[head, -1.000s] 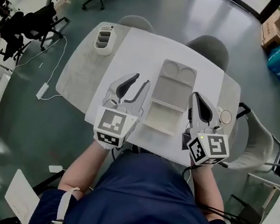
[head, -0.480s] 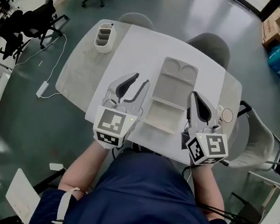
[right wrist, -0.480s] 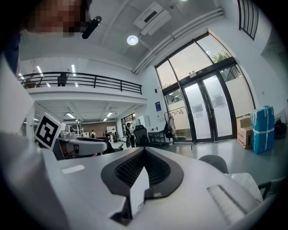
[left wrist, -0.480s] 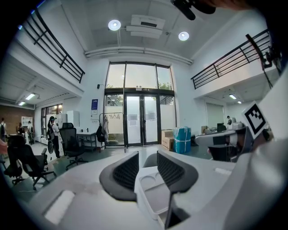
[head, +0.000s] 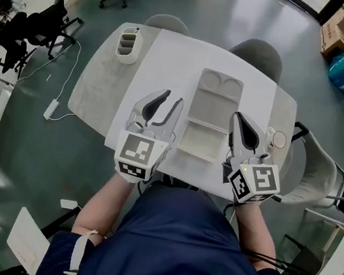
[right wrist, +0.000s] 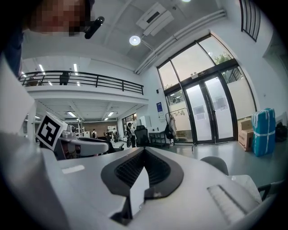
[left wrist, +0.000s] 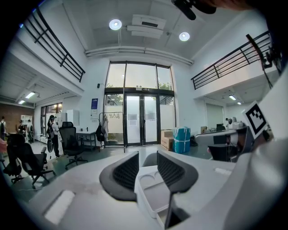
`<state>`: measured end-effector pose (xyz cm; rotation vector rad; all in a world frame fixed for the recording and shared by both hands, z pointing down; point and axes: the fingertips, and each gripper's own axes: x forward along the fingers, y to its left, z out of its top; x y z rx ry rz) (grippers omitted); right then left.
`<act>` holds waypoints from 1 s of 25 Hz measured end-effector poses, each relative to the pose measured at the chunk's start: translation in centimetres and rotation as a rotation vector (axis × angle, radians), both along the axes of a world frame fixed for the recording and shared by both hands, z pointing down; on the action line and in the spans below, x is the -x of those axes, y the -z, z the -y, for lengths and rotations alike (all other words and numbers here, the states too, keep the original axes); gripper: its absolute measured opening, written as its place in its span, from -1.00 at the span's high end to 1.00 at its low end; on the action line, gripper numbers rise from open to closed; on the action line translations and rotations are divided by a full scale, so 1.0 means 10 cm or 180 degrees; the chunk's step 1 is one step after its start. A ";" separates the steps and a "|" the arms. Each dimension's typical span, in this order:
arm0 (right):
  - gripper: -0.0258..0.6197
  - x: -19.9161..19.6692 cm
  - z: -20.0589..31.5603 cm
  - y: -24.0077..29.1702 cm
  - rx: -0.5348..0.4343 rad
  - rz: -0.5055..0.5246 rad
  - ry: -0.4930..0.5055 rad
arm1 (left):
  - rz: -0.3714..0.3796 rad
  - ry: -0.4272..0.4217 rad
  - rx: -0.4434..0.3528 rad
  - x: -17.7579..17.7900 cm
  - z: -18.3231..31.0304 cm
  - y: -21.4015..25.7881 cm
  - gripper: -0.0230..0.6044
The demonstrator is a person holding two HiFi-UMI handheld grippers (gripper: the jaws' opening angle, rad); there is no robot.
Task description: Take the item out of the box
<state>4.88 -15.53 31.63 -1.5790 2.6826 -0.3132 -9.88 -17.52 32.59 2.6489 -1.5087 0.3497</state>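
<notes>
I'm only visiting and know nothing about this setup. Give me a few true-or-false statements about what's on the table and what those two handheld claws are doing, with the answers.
1. The white box lies open on the table between the two grippers. True.
2. The left gripper is clamped on the box. False: its jaws stand apart and hold nothing, beside the box.
3. The right gripper has its jaws together. True.
4. The small round object sits inside the box. False: it lies on the table, to the right of the right gripper.
5. A slotted white holder stands near the table's far left corner. True.
</notes>
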 end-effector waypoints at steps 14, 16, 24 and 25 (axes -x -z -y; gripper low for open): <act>0.92 0.09 -0.11 -0.03 0.0017 0.0001 0.0052 | -0.0002 0.0009 0.0028 0.08 -0.09 -0.04 0.50; 0.92 0.10 -0.11 -0.03 0.0017 -0.0003 0.0051 | -0.0006 0.0006 0.0031 0.09 -0.09 -0.05 0.50; 0.92 0.12 -0.13 -0.03 0.0020 -0.0011 0.0045 | 0.0008 -0.0017 0.0034 0.10 -0.10 -0.06 0.50; 0.92 0.12 -0.13 -0.03 0.0020 -0.0011 0.0043 | 0.0008 -0.0019 0.0036 0.10 -0.10 -0.07 0.50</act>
